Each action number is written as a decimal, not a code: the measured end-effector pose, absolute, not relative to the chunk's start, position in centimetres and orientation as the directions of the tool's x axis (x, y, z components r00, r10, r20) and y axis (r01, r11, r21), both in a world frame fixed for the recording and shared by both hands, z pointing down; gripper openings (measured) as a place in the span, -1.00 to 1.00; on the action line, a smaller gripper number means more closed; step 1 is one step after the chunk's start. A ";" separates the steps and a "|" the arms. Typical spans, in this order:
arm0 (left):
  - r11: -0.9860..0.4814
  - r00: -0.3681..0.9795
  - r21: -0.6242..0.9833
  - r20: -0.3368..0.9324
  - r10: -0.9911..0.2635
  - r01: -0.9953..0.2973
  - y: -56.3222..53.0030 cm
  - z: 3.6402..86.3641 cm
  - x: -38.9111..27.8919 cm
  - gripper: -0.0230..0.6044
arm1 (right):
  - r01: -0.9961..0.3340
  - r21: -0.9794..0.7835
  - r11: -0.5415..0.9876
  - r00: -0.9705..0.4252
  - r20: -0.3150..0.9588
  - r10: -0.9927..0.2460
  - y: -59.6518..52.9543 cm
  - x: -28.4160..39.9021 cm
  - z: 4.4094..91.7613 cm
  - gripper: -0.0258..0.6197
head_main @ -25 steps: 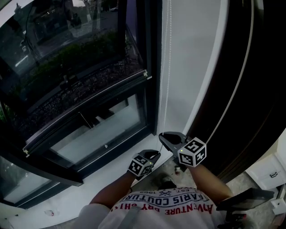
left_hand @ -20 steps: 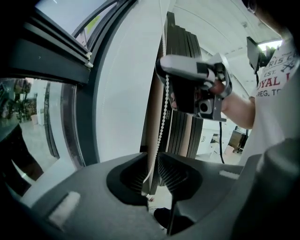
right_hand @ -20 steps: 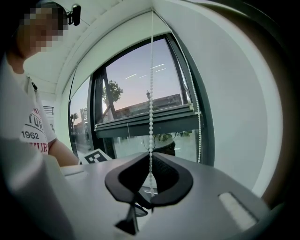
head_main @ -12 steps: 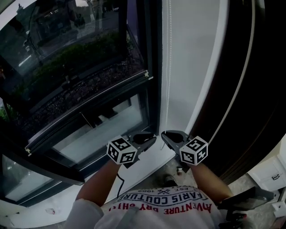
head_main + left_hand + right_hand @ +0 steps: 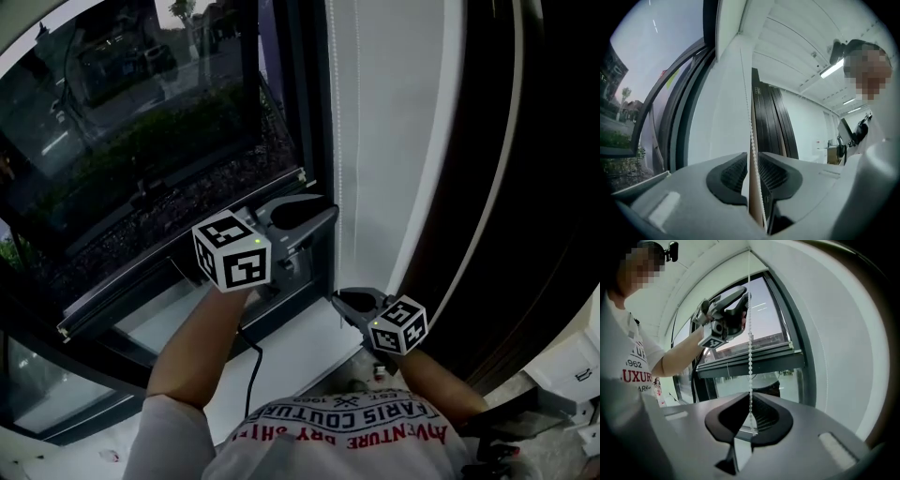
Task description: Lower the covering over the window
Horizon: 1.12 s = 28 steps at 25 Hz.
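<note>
A white bead chain (image 5: 336, 112) hangs down the right side of the window. My right gripper (image 5: 339, 298) is low, near the sill, and is shut on the chain (image 5: 750, 362), which runs up from its tips. My left gripper (image 5: 323, 214) is higher up the same chain, pointing level. In the left gripper view the chain (image 5: 751, 140) passes through a narrow gap between the jaws, and the pads (image 5: 733, 171) do not press on it. The covering is a dark see-through shade. Its bottom rail (image 5: 187, 248) lies across the lower part of the pane and also shows as a rail (image 5: 754, 357) in the right gripper view.
A dark window frame (image 5: 314, 94) stands just left of the chain, with a white wall strip (image 5: 394, 141) to its right. Beyond that hangs a dark panel (image 5: 525, 187). A white sill (image 5: 291, 361) runs below. A black cable (image 5: 251, 366) trails from my left gripper.
My left gripper has risen from beside the right gripper to well above it, along the chain. The right gripper has stayed in place.
</note>
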<state>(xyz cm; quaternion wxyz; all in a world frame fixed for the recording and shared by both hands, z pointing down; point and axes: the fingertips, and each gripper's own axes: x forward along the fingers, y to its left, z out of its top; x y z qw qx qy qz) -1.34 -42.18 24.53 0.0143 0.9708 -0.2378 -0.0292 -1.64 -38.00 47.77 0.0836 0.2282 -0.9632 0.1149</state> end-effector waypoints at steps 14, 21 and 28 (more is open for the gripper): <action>-0.919 0.918 0.014 -0.043 -0.394 -0.394 -42.0 22.3 1.2 -0.83 | -0.448 -0.202 0.871 -0.889 0.202 -0.411 -37.7 -2.0 47.6 -0.87; -0.922 0.919 0.055 -0.081 -0.387 -0.384 -41.8 22.2 1.1 -0.88 | -0.445 -0.211 0.870 -0.892 0.187 -0.411 -37.6 -1.7 47.6 -0.87; -0.912 0.913 0.065 -0.021 -0.406 -0.404 -41.5 25.7 1.3 -0.89 | -0.442 -0.245 0.863 -0.887 0.264 -0.379 -36.3 -1.7 51.0 -0.87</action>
